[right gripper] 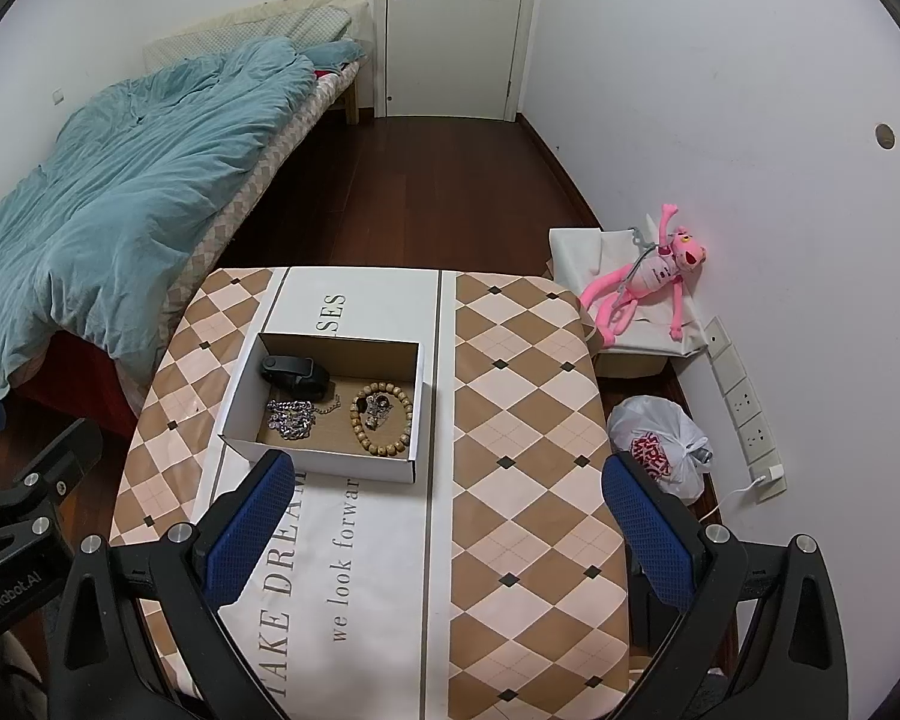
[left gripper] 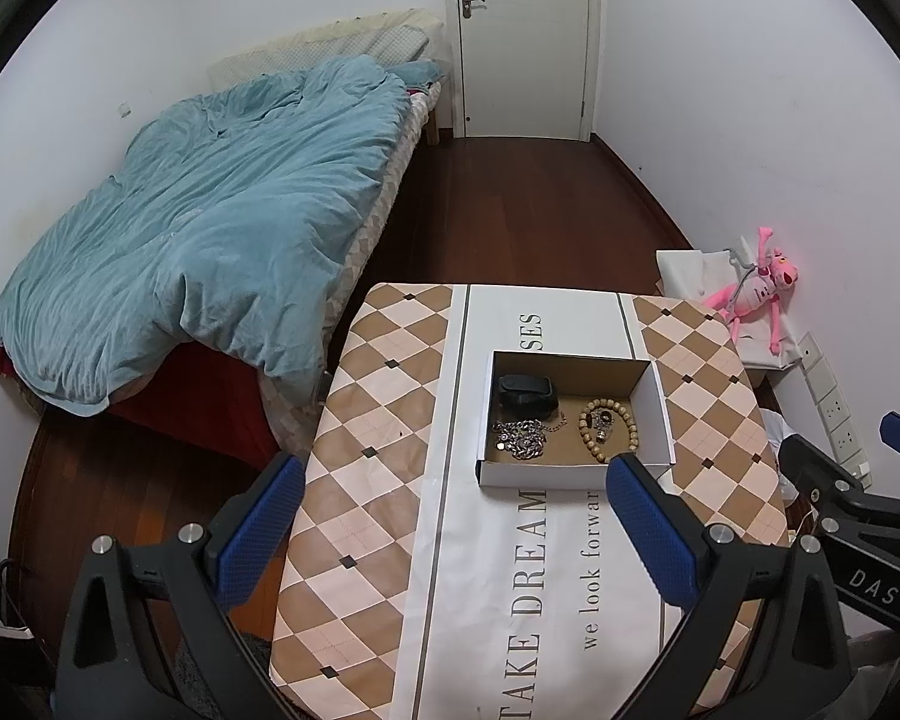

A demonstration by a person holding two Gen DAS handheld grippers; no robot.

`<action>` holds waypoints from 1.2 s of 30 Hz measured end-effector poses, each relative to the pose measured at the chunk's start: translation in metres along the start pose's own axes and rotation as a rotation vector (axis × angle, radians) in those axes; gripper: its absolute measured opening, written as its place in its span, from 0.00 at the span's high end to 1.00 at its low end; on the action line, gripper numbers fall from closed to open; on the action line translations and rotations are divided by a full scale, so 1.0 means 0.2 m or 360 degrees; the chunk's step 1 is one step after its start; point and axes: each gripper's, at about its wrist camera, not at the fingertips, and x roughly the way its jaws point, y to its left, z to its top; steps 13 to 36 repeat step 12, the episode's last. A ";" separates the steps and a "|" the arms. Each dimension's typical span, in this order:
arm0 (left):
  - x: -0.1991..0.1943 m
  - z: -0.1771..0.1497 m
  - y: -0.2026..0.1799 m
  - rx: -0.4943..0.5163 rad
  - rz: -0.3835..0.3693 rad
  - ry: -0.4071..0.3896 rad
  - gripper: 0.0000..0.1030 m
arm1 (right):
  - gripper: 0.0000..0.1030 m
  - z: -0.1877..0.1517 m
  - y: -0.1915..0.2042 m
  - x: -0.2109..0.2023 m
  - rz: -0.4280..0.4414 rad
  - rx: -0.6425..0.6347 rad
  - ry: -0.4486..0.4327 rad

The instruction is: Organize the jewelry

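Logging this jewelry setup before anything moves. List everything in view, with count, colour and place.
cardboard box: 1, white outside, brown inside, open, on the table
black case: 1, black, box's far left corner
silver chain: 1 heap, silver, box's near left
bead bracelet: 1, tan wood, box's right half
small metal pieces: a few, silver and dark, inside the bracelet's ring
table: 1, brown and cream diamond cloth with lettering
bed: 1, teal duvet, left
door: 1, white, far wall
plush toy: 1, pink, right, by the wall
plastic bag: 1, white with red print, floor, right
left claw: 1, black with blue pads, open
right claw: 1, same, open
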 end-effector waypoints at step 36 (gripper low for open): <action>0.00 -0.02 0.02 -0.0019 -0.0022 0.0002 0.00 | 0.00 0.00 0.00 0.00 0.0003 0.0001 0.0002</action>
